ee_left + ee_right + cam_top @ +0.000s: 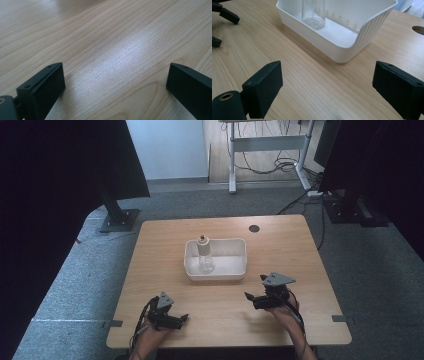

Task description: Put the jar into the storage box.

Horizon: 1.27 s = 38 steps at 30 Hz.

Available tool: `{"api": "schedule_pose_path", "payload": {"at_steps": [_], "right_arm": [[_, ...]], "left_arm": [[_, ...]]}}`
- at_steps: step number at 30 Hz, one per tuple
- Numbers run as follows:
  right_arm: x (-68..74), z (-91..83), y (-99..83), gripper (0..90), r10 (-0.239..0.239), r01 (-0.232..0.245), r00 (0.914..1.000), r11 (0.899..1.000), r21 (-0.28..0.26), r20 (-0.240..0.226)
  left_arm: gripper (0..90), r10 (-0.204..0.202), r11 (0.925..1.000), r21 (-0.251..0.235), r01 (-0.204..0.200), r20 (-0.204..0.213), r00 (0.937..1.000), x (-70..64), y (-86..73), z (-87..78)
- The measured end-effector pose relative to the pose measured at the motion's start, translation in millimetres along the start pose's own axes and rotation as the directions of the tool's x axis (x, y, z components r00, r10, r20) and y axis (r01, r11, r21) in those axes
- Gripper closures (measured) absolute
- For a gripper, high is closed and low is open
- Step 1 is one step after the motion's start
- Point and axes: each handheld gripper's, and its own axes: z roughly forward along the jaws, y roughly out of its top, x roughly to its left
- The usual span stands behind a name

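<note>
Both hands sit low at the near edge of the wooden counter (280,250). The left gripper (176,318) rests near the front left, its jaws spread wide over bare wood grain, nothing between them. The right gripper (254,289) hovers near the front right, jaws equally wide and empty, aimed at the white tub (352,43) just ahead. That tub (240,265) lies at the middle of the counter, well apart from both grippers. Inside it, toward its left end, a clear bottle (204,254) stands upright (small brownish cap on top, seen from above). In the right gripper view the bottle's glass base (313,21) rests on the tub floor. A dark round hole (254,228) marks the counter beyond the tub.
</note>
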Motion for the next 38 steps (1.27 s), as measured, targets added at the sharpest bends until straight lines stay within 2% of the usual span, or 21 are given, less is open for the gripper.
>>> {"api": "schedule_pose_path", "payload": {"at_steps": [9,24,31,38], "right_arm": [[3.3,-3.7,-14.0,8.9,0.006,-0.006,1.0,1.0,0.02,0.003],[7.6,-7.9,-46.9,8.9,0.043,-0.043,0.9991,0.993,0.11,0.0],[8.7,-7.4,-55.3,8.9,0.052,-0.052,0.9987,0.988,0.147,0.004],[9.3,-7.4,-57.1,9.3,0.037,-0.038,0.9993,0.984,0.172,0.01]], "left_arm": [[1.5,0.0,1.0,0.0,0.0,0.0,1.0,0.0,0.0,0.0],[1.5,0.0,1.0,0.0,0.0,0.0,1.0,-0.1,0.0,0.0],[1.5,0.0,1.0,0.0,0.0,0.0,1.0,0.0,0.0,0.0],[1.5,0.0,1.0,0.0,0.0,0.0,1.0,-0.1,0.0,0.0]]}}
